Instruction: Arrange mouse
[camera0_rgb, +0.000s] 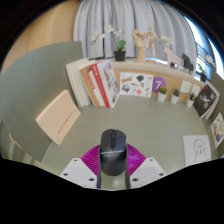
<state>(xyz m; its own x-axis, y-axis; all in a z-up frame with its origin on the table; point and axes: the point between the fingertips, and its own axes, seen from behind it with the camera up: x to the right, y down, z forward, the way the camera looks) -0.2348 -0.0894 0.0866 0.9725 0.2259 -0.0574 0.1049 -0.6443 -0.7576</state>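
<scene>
Here the gripper (112, 172) points across a pale green table (150, 125), its two light-coloured fingers showing at the near side with their magenta pads (93, 158) facing inward; between those pads sits a dark mouse (112, 148), its rounded back toward the camera and a thin lighter line running down its middle; both pads appear to press against the mouse's flanks, so the jaws look clamped on it, though whether the mouse rests on the table or is lifted clear cannot be told. Beyond the fingers and off to the left lies a tan, flat board (57, 115), tilted at an angle and well apart from the mouse; farther back, a row of books (95, 82) leans against the rear of the table, with red and white covers among them; just beside the books stand several cards and prints (143, 85) propped upright, one bearing a purple shape. Above these, a potted plant with white blooms (115, 42) stands in a dark pot before a grey curtain (105, 15); to its right a small wooden figure (145, 42) and other ornaments, too small to make out, line the same ledge. On the right of the table lies a white sheet with a faint drawing (197, 148), near a few more propped pictures (205, 100); the mouse is well apart from all of these.
</scene>
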